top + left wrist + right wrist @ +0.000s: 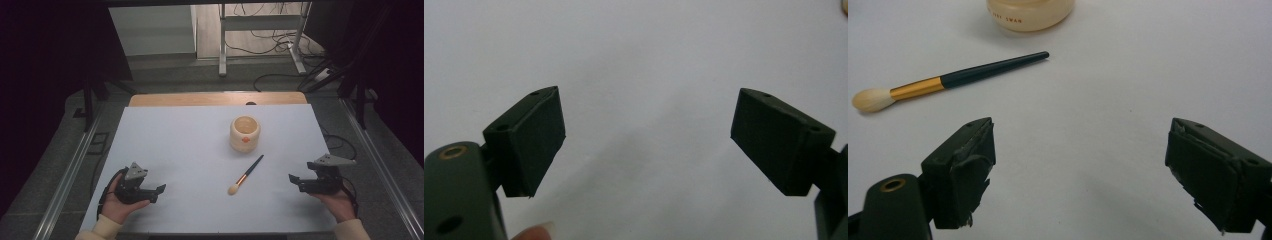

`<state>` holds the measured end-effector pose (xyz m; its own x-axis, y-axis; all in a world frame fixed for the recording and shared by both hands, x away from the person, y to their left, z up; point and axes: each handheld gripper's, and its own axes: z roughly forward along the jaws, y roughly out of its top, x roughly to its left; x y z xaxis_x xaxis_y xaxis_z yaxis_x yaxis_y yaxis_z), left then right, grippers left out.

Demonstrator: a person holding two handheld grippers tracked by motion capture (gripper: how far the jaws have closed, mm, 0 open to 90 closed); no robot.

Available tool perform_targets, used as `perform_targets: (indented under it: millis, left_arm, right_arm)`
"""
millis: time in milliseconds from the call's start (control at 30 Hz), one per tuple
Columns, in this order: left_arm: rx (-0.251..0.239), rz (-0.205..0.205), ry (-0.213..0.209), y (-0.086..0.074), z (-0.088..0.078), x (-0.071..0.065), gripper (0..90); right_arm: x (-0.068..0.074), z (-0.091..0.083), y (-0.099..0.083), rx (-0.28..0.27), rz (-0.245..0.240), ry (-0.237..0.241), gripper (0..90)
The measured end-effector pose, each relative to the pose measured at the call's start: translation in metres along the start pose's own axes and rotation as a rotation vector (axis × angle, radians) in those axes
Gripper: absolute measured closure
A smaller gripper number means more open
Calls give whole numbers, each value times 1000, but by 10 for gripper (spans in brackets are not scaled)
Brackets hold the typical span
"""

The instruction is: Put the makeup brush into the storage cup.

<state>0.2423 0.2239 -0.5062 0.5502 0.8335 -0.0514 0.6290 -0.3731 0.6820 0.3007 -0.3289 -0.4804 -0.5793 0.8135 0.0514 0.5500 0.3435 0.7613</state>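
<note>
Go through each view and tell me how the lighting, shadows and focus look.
High view: the white table is evenly lit, the surroundings fall into near-black, and the brush and cup are fairly sharp. Left gripper view: flat, slightly hazy light, with a faint soft shadow between the open jaws. Right gripper view: the brush is crisp with a soft shadow, and the cup is cut off at the top edge.

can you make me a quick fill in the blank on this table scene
1. The makeup brush lies between the two grippers, in front of the cream ____.
2. The right gripper has its jaws ____, with nothing between them.
3. The brush's bristle end points toward the ____ edge of the table.

Missing words: cup; open; near
</note>
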Motion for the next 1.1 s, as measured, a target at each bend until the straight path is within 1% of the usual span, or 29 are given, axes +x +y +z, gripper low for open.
perform_targets:
  millis: [133, 167, 267, 333, 500, 567, 633, 700, 800, 1100]
  left_arm:
    - [-7, -4, 5, 2, 1, -2, 152]
    - [-6, 2, 5, 3, 2, -3, 151]
    - [-2, 7, 2, 3, 3, -3, 151]
    - [-5, 0, -1, 2, 3, -2, 151]
    - [0, -1, -7, 0, 3, 3, 152]
    - [-9, -3, -4, -1, 0, 3, 152]
    - [-17, 5, -4, 0, -2, 2, 152]
    - [-15, 4, -5, 1, -2, 1, 152]
    - [-10, 16, -5, 1, -2, 0, 151]
    - [-7, -11, -28, 2, -4, -2, 169]
  right_arm:
    - [-1, 0, -1, 1, -7, 5, 130]
    - [-1, 1, -1, 9, -15, 4, 130]
    - [-3, 0, -2, 12, -12, 3, 130]
    - [-5, 1, -2, 11, 0, -2, 130]
    - [-4, 0, -3, 24, -5, -10, 130]
    - [-3, 0, -2, 23, -5, -11, 131]
    - [-1, -1, -1, 18, -9, -9, 131]
    - [-1, -1, 0, 17, -15, -9, 131]
    - [0, -3, 0, 15, -18, -10, 130]
    - [1, -2, 0, 19, -44, -16, 123]
